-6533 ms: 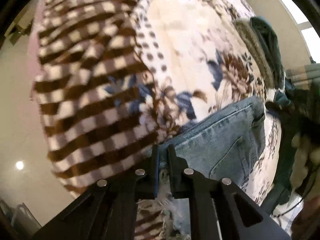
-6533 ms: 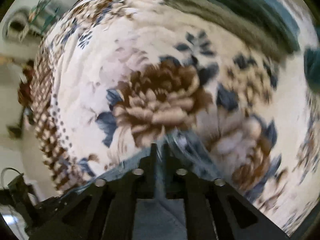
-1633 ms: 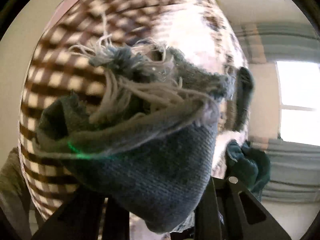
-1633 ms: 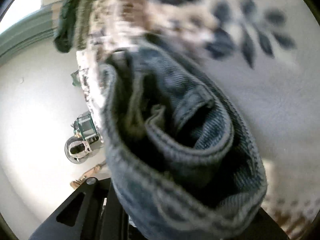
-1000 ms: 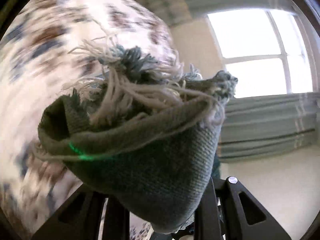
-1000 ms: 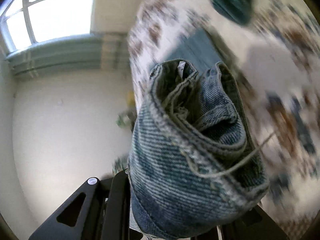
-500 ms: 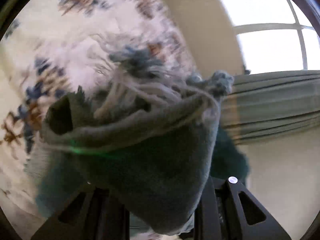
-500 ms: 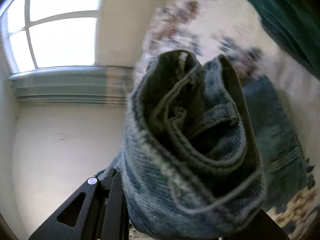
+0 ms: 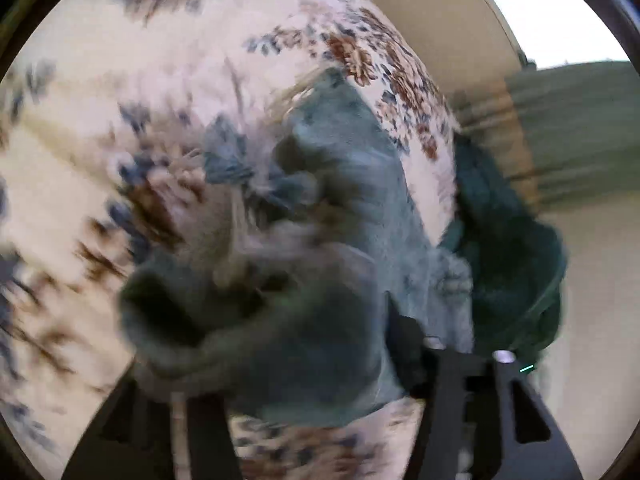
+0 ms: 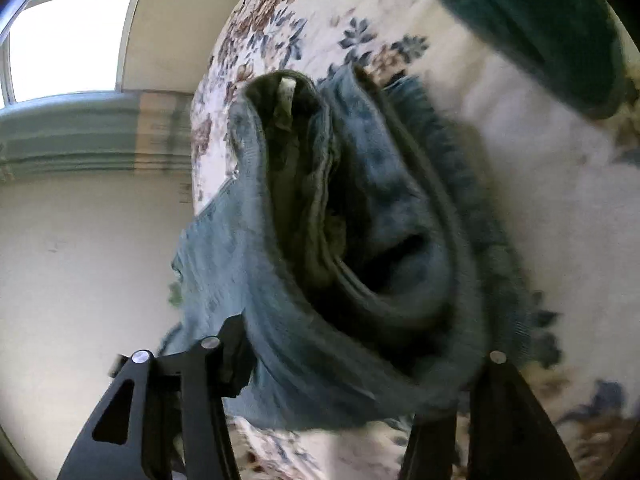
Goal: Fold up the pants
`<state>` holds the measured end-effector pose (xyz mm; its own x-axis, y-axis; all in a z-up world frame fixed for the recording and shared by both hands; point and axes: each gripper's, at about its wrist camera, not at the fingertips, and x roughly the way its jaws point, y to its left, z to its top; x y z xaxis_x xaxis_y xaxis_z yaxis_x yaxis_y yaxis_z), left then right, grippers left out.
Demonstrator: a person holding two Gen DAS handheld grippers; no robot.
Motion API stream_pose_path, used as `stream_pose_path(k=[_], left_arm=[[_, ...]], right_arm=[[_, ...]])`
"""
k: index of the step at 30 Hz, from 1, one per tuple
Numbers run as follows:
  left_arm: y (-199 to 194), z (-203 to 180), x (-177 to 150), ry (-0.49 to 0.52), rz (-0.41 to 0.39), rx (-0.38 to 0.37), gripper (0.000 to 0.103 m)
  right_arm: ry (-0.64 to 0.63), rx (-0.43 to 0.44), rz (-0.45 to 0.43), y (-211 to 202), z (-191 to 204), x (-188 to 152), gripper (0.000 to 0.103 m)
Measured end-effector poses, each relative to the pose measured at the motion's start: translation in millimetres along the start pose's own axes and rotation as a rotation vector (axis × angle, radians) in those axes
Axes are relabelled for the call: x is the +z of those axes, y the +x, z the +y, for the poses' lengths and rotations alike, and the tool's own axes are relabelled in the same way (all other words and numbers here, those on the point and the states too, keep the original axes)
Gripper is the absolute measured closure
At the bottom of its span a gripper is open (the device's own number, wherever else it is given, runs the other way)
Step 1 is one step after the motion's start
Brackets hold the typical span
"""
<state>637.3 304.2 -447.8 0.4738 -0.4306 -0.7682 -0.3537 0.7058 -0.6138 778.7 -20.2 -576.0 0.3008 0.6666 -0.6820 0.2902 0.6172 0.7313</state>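
both grippers opened, jeans [image 10: 360, 240] released

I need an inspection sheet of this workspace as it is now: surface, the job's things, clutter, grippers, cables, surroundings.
Surface: floral bedspread, cream with brown and blue flowers.
Job's things: jeans, bunched and lying partly on the bedspread; frayed hem faces the left camera.
Clutter: dark green cloth beside the jeans.
Grippers: left hand-held gripper and right hand-held gripper have fingers spread wide, denim lying between them.
Cables: nothing seen.
Surroundings: window, green curtain, pale floor.
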Motion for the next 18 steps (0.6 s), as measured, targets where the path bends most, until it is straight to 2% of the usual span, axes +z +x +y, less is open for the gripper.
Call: stream_pose_path(k=[1, 2, 3, 5, 6, 7, 8, 9, 11, 15, 18], left_arm=[[-2, -4, -1, 0.052, -0.006, 0.065, 0.015], [-6, -10, 0, 0.109, -0.017, 0.136, 0.011], [-9, -15, 0, 0.154, -0.025, 0.188, 0.011], [-17, -10, -14, 0.199, -0.04, 0.236, 0.011], [-20, -11, -15, 0.215, -0.043, 0.261, 0.01], [-21, -17, -23, 0.236, -0.045, 0.287, 0.004], [-23, -21, -27, 0.264, -0.043, 0.315, 0.0], [-24, -27, -30, 0.284, -0.043, 0.337, 0.0], [-36, -41, -43, 0.336, -0.053, 0.387, 0.0], [-65, -72, -62, 0.39, -0.084, 0.427, 0.0], [-96, -95, -82, 0.43, -0.12, 0.455, 0.0]], right_arm=[[-0.028, -0.059, -0.014, -10, 1, -3, 0.041], [-0.048, -0.094, -0.023, -18, 2, -8, 0.04], [-0.076, -0.147, -0.03, -27, 5, -13, 0.039], [-0.16, -0.282, -0.071, -45, 18, -23, 0.035], [-0.194, -0.335, -0.088, -53, 25, -29, 0.024], [-0.237, -0.402, -0.108, -65, 36, -37, 0.017], [-0.279, -0.456, -0.127, -74, 47, -45, 0.005], [-0.328, -0.518, -0.158, -80, 60, -49, 0.0], [-0.415, -0.616, -0.211, -92, 82, -65, 0.0], [-0.502, -0.704, -0.281, -120, 117, -96, 0.0], [-0.538, -0.712, -0.309, -156, 142, -126, 0.0]])
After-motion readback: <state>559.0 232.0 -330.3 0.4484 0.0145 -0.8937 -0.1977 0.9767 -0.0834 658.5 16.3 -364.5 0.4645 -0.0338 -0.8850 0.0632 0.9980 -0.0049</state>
